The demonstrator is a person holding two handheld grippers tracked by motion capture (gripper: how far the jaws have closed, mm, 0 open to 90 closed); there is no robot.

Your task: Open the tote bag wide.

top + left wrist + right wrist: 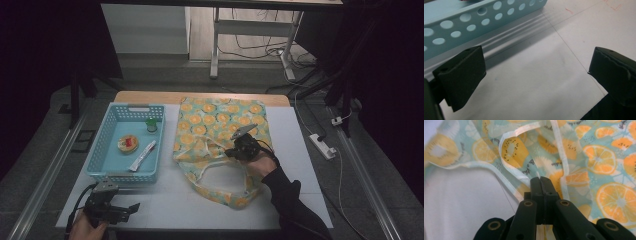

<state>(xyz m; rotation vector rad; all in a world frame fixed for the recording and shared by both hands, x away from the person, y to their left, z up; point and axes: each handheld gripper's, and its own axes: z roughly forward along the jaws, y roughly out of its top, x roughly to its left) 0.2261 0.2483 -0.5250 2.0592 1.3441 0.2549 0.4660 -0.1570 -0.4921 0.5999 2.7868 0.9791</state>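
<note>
Two claws are at work on the bench. Right claw sits over the near-middle of the fruit-print bag, with the hand and dark sleeve coming in from the near right. In the right gripper view its jaws are pressed flat together with a pale strip of the bag's edging pinched between them; the strip also shows below the jaws. Grip is on the trim at the bag's mouth, where the handle loops spread toward the near edge.

The bag lies flat at bench centre, its far edge touching the wooden strip along the back of the bench. Its left edge runs just beside the blue basket, with a narrow lane of bare bench between them. Right of the bag a broad band of bare surface reaches the bench's right edge.

Left claw rests at the near-left corner, close to the near edge and just clear of the basket's near wall. The left gripper view shows its jaws standing wide apart with nothing between them, bare bench beneath and the perforated basket wall close ahead.

Inside the basket lie a round tin, a small green-capped jar and a white tube, all apart from one another.
</note>
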